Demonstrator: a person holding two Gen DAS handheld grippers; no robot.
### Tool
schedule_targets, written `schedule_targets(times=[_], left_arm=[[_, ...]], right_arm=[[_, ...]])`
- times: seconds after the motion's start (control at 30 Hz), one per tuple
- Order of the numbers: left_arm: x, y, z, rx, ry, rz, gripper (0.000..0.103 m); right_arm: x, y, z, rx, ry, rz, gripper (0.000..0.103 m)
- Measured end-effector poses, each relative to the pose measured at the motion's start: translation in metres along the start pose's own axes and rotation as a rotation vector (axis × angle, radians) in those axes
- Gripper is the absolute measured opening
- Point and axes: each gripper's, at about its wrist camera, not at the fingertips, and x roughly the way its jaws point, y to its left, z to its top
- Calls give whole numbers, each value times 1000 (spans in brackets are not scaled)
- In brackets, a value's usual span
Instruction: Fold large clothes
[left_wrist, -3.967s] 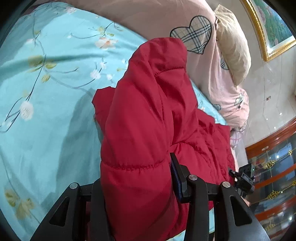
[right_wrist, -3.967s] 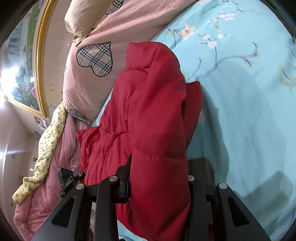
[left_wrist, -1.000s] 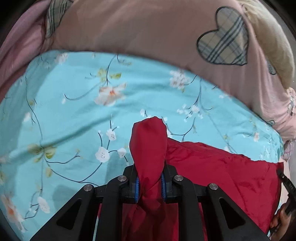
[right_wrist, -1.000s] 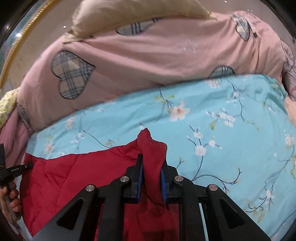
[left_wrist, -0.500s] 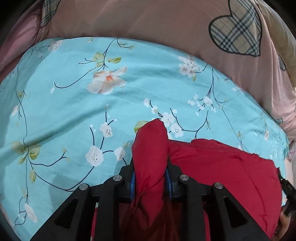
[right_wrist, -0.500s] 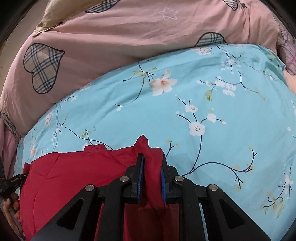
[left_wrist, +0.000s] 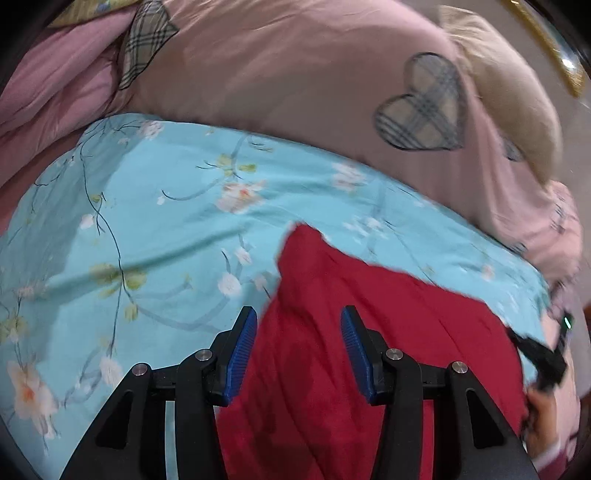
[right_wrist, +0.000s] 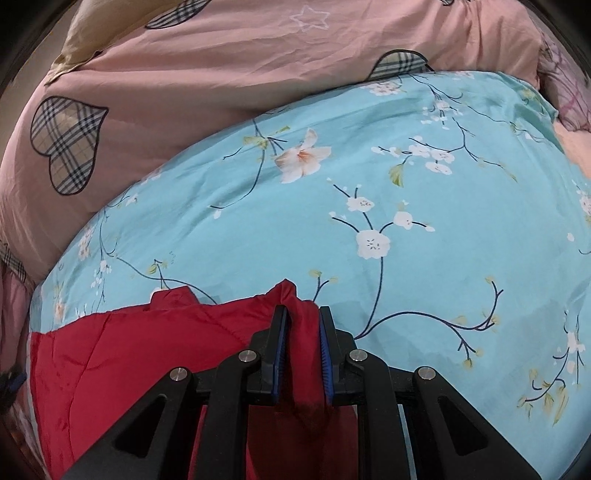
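Observation:
A red quilted jacket (left_wrist: 369, 332) lies on the turquoise floral bedsheet (left_wrist: 147, 240). In the left wrist view my left gripper (left_wrist: 299, 325) is open, its blue pads apart, with the jacket's corner lying loose between and below them. In the right wrist view my right gripper (right_wrist: 301, 317) is shut on a bunched edge of the red jacket (right_wrist: 147, 350), low over the sheet (right_wrist: 406, 221). The jacket spreads to the left of it.
A pink duvet with plaid hearts (left_wrist: 295, 74) is piled along the far side, also in the right wrist view (right_wrist: 184, 74). A beige pillow (left_wrist: 509, 110) lies behind it. The other hand and its gripper (left_wrist: 543, 362) show at the right edge.
My left gripper has opened and let go of the jacket corner, which now lies on the sheet. My right gripper has stayed shut on its edge and lowered closer to the bed.

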Motion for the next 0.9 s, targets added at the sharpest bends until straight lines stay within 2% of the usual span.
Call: schedule_targets(times=[0.07,0.1,0.23,0.37,0.47,0.53,0.63,0.67,0.8,0.9], left_arm=[[-16,-10,-22,26,4,-26,47],[-21,-13,-29,36,5,-38,47],[-39,-33,-62,90,17,-84,47],[-45,-47,-76,150,22,-66,47],[-48,-49,-84,171,34,-44,47],[-48,-48,-86,166,40,-41,48],[-51,-47,-90,150,43,-48,48],[-53,-47,-93,147,44,-53,48],[-58,-53,-100,144,53,-67,48],[-63,-56,-105,151,58,-84,54]], right_arm=[[0,-3,2,13,-1,-13,21],[-1,-5,3,24,-2,-17,28],[-2,-7,4,38,-2,-7,28],[-19,-6,4,36,-41,-4,32],[-49,-4,5,26,-103,-3,33],[-74,-2,1,13,-150,10,37],[-110,8,-16,-40,-193,49,50],[-120,14,-26,-63,-194,79,51],[-138,39,-79,-147,-144,181,59],[-141,61,-125,-216,-94,217,60]])
